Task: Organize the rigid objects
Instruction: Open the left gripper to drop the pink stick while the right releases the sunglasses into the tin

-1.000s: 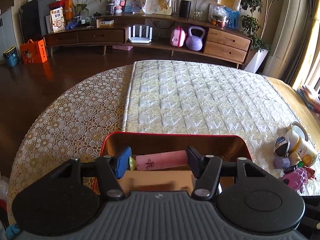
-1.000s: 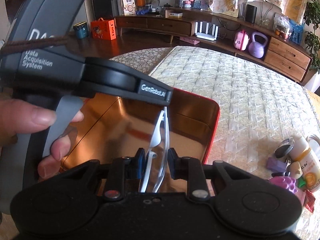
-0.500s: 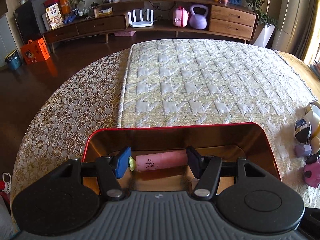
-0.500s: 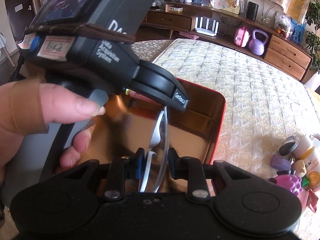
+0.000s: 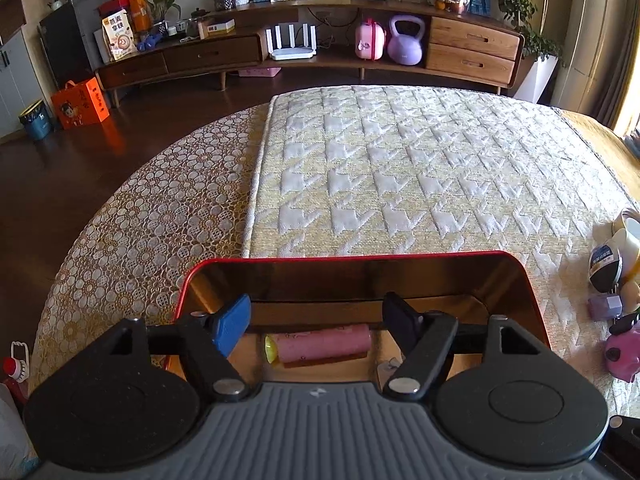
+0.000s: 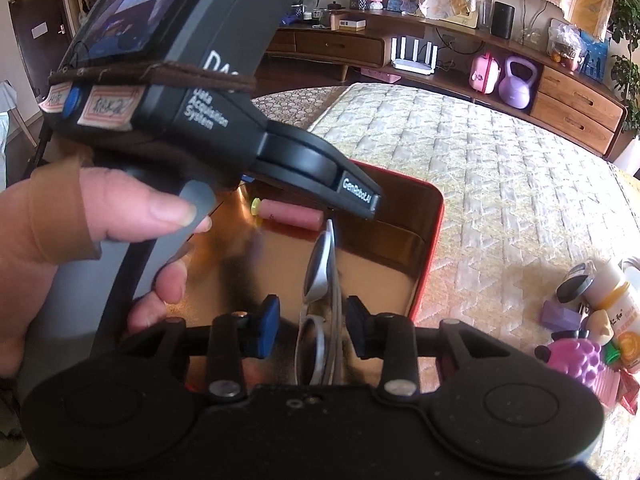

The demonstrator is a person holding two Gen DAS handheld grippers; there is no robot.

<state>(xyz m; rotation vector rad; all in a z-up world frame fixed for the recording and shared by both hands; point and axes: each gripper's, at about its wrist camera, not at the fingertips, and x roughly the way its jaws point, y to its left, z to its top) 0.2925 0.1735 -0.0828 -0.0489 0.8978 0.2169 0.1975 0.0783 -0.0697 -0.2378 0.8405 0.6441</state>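
A red tin box (image 5: 532, 292) with a shiny gold inside stands on the quilted mat; it also shows in the right wrist view (image 6: 430, 248). A pink tube with a yellow cap (image 5: 324, 343) lies on the box floor, seen too in the right wrist view (image 6: 290, 213). My left gripper (image 5: 316, 316) is open just above the tube, not touching it. My right gripper (image 6: 312, 322) is open, and a pair of grey glasses (image 6: 320, 280) stands between its fingers over the box, free of both pads. The left gripper's body (image 6: 200, 92) fills the upper left of the right wrist view.
Several small items lie on the mat to the right of the box: a pink grape toy (image 6: 576, 360), a purple block (image 6: 558, 315), a white bottle (image 6: 612, 292). A lace cloth (image 5: 152, 232) covers the table's left side. A wooden sideboard (image 5: 320, 52) stands behind.
My left gripper opened and let the pink tube drop onto the box floor. My right gripper opened and no longer clamps the glasses.
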